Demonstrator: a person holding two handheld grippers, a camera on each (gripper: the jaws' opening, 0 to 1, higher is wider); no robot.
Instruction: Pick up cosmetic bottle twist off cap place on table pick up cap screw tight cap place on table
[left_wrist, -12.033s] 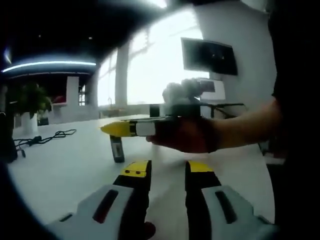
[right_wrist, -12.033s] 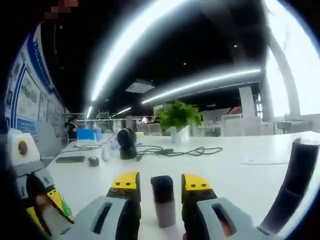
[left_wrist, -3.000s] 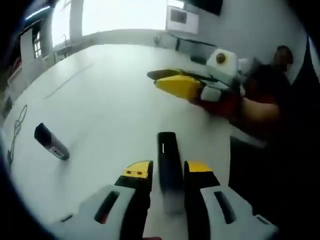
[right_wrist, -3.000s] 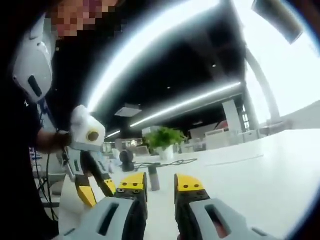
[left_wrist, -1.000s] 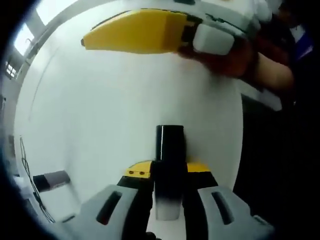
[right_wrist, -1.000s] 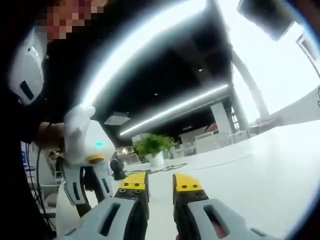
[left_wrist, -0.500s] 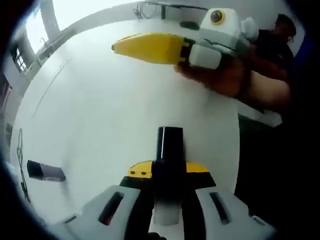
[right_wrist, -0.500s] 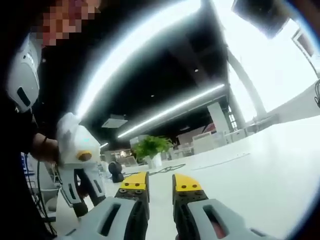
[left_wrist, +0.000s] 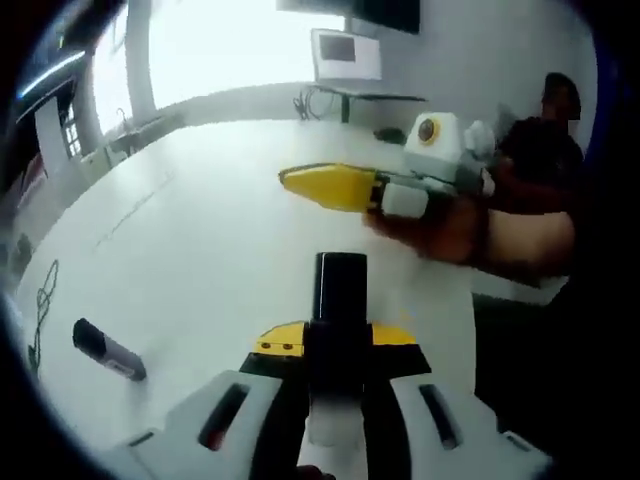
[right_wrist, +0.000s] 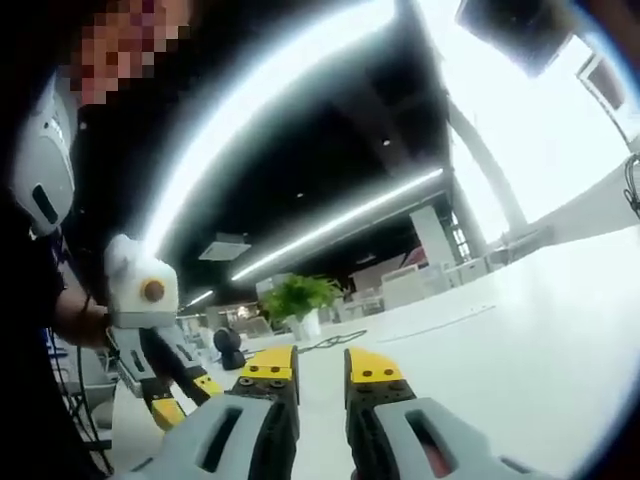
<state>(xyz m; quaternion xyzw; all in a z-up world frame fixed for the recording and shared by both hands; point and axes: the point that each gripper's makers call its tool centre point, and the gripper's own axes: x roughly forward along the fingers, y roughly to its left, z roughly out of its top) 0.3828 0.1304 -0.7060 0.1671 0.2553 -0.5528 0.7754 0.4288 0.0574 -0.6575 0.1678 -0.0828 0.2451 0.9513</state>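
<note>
Left tool (left_wrist: 338, 350) clamped on the bottle (left_wrist: 340, 330), held above the counter (left_wrist: 200, 250); cap (left_wrist: 108, 350) lies on the counter, left of the bottle. Right tool (right_wrist: 320, 378), jaws slightly apart, holds nothing. Next: fetch the cap for screwing on.

The bottle (left_wrist: 339, 330), black above and pale below, stands upright off the table (left_wrist: 220, 250), clamped. The dark cap (left_wrist: 108, 349) lies on its side near the table's left edge.
</note>
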